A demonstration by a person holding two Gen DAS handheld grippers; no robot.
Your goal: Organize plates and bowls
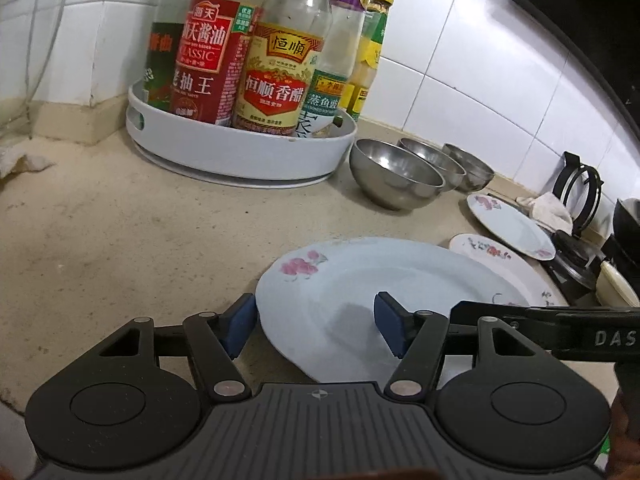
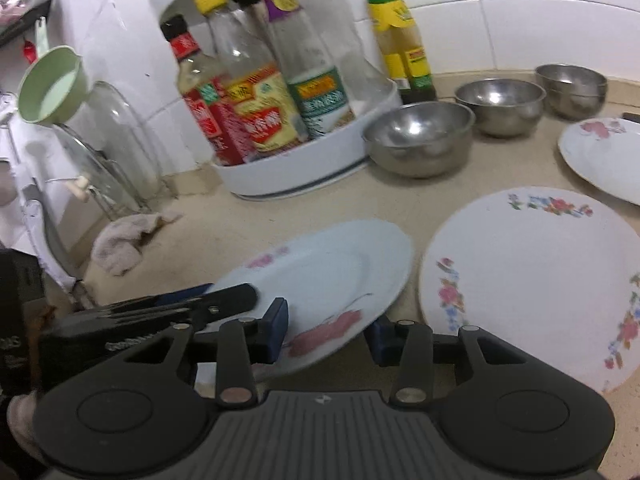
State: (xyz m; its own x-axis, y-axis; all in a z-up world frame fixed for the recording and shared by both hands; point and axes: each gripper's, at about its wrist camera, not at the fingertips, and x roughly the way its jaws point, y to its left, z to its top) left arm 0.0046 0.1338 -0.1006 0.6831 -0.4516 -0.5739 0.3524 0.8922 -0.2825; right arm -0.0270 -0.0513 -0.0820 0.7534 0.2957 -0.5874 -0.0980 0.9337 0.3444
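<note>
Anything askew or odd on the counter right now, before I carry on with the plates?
Yes: the pale blue plate is tilted, one edge raised off the counter, between the fingers of both the left gripper and right gripper. The other two plates and the steel bowls sit upright. Nothing looks spilled or broken.

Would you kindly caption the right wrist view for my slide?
Both grippers, right and left, at a tilted plate near three steel bowls.

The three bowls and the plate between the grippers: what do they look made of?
Bowls: metal, likely stainless steel, brushed grey with dull reflections and thin rims. Pale blue plate: probably glazed ceramic, though melamine is possible; glossy surface with a printed pink flower decal.
</note>
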